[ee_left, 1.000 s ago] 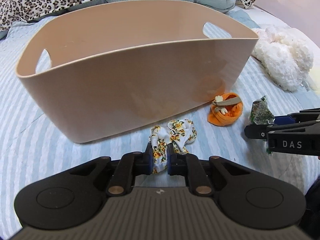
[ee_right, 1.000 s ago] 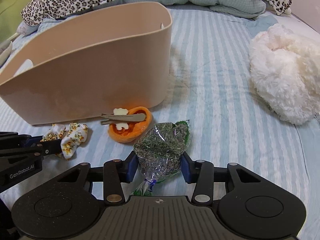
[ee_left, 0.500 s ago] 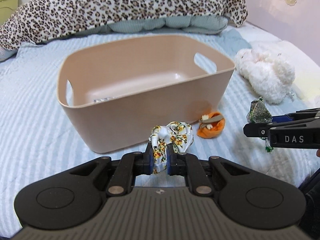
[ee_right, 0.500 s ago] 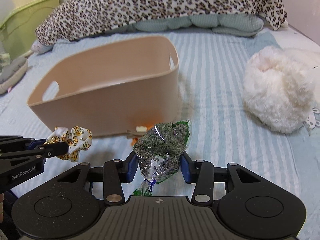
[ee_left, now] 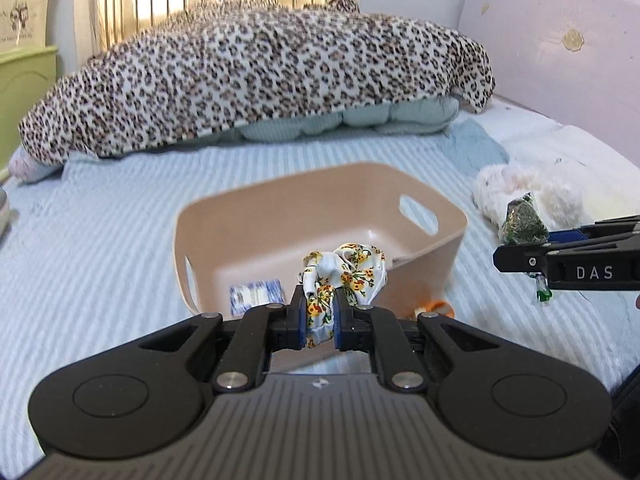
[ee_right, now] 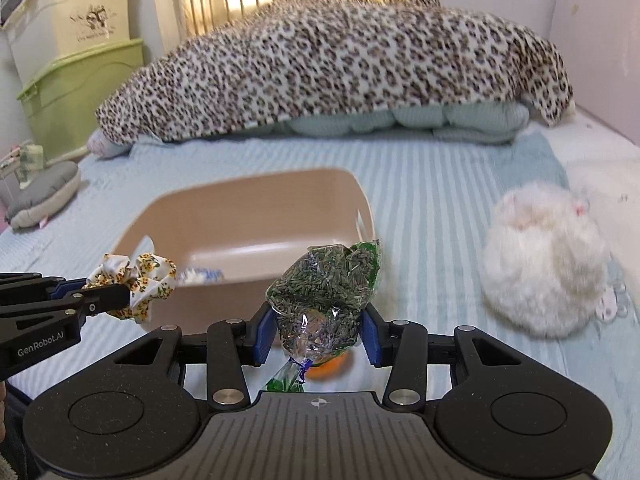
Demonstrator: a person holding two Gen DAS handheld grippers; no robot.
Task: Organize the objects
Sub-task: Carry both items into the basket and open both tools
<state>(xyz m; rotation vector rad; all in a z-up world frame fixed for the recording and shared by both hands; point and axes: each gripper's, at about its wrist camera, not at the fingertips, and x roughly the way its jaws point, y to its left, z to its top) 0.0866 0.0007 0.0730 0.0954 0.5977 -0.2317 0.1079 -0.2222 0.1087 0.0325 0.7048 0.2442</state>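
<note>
My left gripper is shut on a floral scrunchie and holds it in the air in front of the beige basket. The scrunchie also shows in the right wrist view. My right gripper is shut on a clear bag of dried herbs, held above the bed to the right of the basket. The bag also shows in the left wrist view. An orange pouch lies on the bed by the basket's near right corner. A small blue-white packet lies inside the basket.
A white fluffy plush lies on the bed to the right. A leopard-print blanket over pale green bedding runs across the back. Green and cream storage bins stand at the far left. A grey cushion lies at the left edge.
Both grippers have risen well above the bed with their objects. The basket now looks smaller and lower, and its inside with the packet shows. The orange pouch stays on the bed.
</note>
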